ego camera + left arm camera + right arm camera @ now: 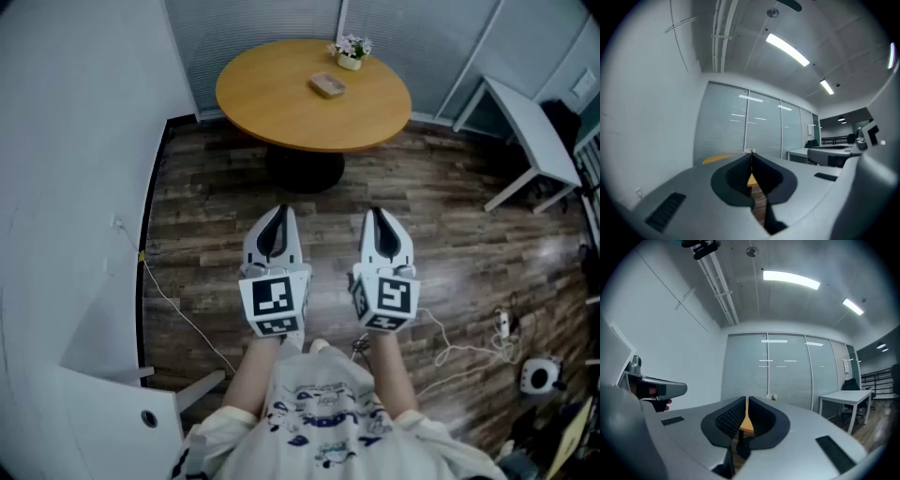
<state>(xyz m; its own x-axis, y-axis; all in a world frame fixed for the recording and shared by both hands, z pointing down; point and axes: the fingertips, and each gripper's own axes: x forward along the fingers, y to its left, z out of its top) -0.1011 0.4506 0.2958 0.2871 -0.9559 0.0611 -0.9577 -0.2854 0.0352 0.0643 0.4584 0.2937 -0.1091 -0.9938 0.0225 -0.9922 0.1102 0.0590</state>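
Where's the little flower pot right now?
Head view: the flower pot sits at the far edge of the round table, right of centre, just beyond the tan dish.

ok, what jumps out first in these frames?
Two grippers held side by side above the dark plank floor: the left gripper and the right gripper, jaws together with nothing in them, both pointing at the round wooden table ahead. Towards the table's far edge sit a small flower pot and a small flat object. A white cable trails across the floor at left.
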